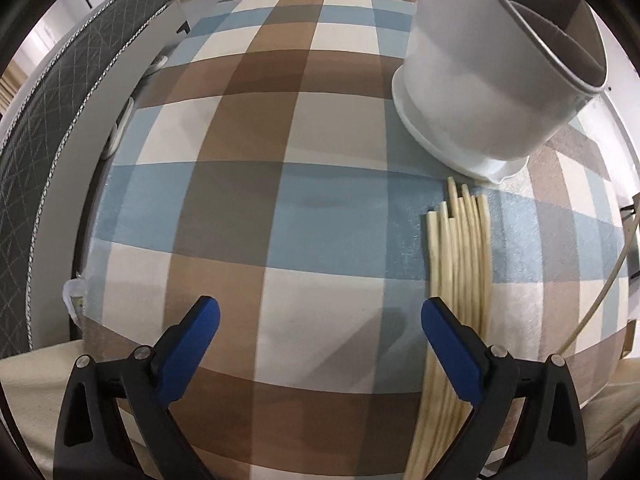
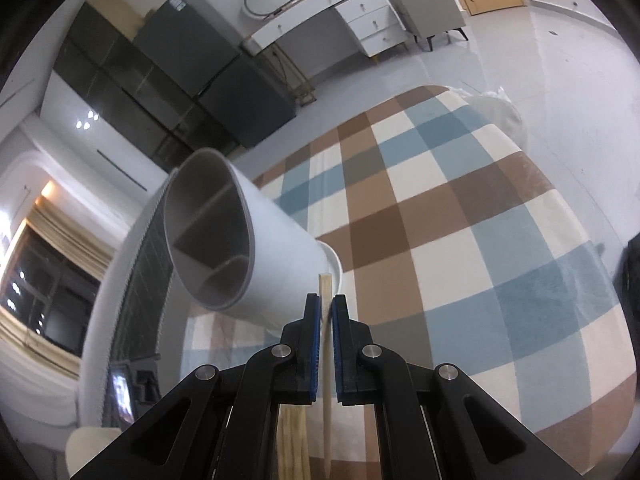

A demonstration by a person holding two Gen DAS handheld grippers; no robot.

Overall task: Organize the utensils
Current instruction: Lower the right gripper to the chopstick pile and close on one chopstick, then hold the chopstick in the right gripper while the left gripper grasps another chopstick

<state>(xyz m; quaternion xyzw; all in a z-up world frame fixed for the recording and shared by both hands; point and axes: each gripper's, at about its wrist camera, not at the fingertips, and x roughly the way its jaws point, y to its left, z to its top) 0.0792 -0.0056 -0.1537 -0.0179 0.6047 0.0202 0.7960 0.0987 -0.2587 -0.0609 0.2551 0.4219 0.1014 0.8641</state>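
A white utensil holder (image 1: 492, 80) with a grey divided inside stands on the checked tablecloth (image 1: 256, 200) at the far right. Several pale wooden chopsticks (image 1: 460, 248) lie side by side just in front of it. My left gripper (image 1: 320, 320) is open and empty, low over the cloth, its right finger over the chopsticks' near ends. In the right wrist view, my right gripper (image 2: 326, 304) is shut on a single wooden chopstick (image 2: 326, 286), held above the table. Its top end stands just right of the holder (image 2: 256, 248), below the holder's rim.
A grey quilted mattress edge (image 1: 48, 152) runs along the table's left side. A pale cable (image 1: 608, 288) hangs at the right edge. In the right wrist view, dark cabinets (image 2: 168, 80), a white desk (image 2: 320, 12) and a grey floor lie beyond the table.
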